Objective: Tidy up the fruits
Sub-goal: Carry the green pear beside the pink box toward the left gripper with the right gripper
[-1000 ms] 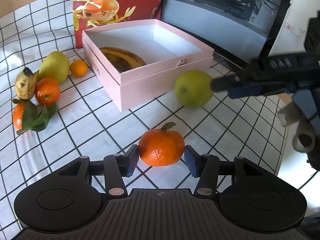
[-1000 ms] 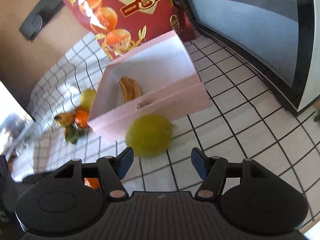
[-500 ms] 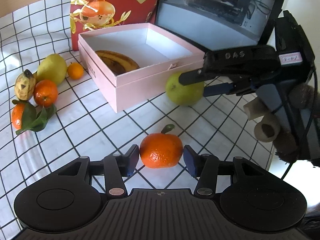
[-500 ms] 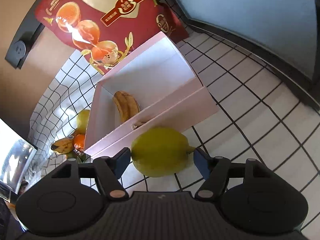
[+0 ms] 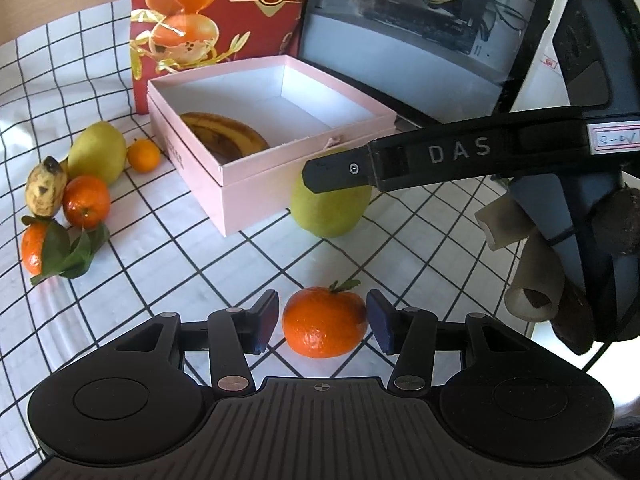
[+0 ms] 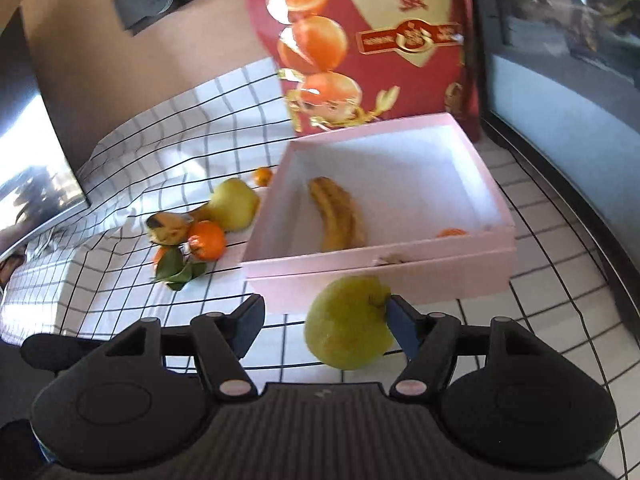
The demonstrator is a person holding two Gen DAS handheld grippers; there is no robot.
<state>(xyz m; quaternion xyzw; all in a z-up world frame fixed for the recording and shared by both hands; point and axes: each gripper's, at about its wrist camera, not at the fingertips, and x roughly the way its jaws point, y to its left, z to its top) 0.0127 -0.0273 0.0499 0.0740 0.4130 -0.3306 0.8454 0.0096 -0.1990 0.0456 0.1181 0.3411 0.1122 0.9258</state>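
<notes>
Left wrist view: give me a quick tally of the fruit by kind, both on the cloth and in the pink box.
Mandarins: 4
Pears: 2
Bananas: 2
Total: 8

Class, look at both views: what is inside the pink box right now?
Inside the pink box lies a brown-spotted banana. An orange fruit peeks over the near wall, which hides most of it and that floor strip.
</notes>
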